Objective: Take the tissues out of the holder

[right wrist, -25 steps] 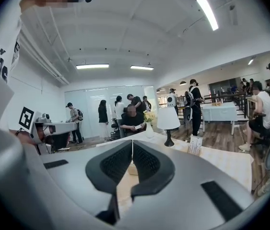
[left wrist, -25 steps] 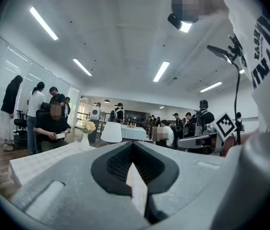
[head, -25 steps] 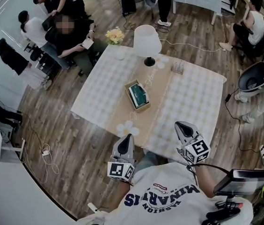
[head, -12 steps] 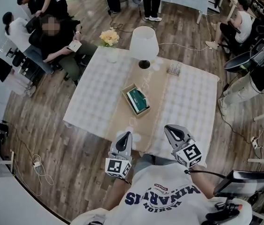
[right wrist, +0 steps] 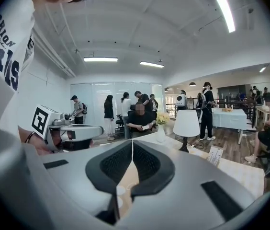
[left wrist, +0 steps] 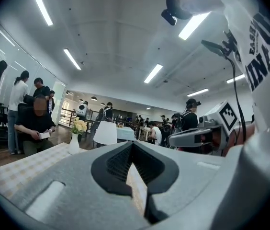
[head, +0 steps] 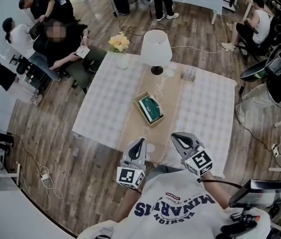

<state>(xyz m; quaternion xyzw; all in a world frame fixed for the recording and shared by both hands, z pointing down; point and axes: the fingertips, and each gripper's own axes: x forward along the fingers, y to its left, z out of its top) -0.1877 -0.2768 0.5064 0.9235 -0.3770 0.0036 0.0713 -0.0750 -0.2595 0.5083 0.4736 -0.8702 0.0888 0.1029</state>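
1. A shallow wooden tissue holder with a teal pack of tissues in it lies on the beige runner of a table covered in white checked cloth. It is on the near side of the white shaded table lamp, well apart from the lamp's base.
2. The left gripper has its jaws pressed together with nothing between them. It hangs past the table's near edge, farther from the lamp than the holder is.
3. The right gripper is likewise closed and empty. It hangs level with the left one, on the same far side of the holder from the lamp.
4. The holder lies ahead of both grippers, toward the lamp and roughly between their lines of reach. Its long axis runs diagonally, with the far end swung left of the lamp and the near end pointing between the two jaw tips. Neither gripper looks clearly nearer.
5. The likely next move is a forward reach over the near edge, with the jaws parting before they meet the pack.
6. Bare cloth flanks the holder on both sides, so there is open room. The yellow flowers in a vase left of the lamp and a small card stand to its right lie beyond the working path.
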